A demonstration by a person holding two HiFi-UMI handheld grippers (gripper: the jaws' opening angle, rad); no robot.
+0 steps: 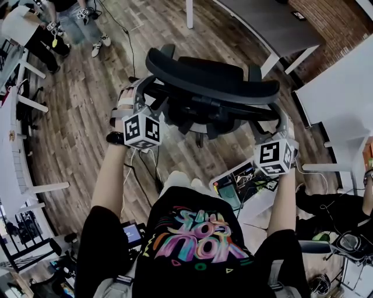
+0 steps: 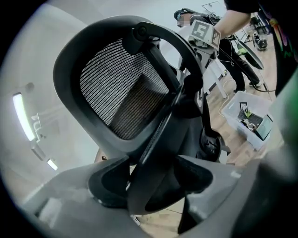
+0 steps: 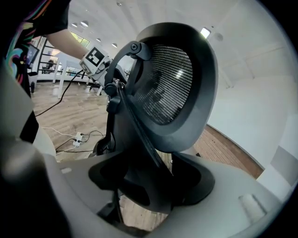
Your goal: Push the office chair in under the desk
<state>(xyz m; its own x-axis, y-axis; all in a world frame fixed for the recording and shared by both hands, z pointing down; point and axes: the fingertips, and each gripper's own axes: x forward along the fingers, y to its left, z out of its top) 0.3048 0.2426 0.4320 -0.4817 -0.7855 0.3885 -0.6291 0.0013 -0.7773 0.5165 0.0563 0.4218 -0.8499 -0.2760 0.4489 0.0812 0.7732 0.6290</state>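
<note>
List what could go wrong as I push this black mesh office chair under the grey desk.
The black floor cable runs by the black mesh office chair; the base might snag it. The left gripper and right gripper clamp only the curved back frame, so an uneven push could swing the chair into the white leg of the grey desk.

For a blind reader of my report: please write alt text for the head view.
Seen from above, a person grips the back of a black chair with the left tool and right tool. A desk stands beyond it.
</note>
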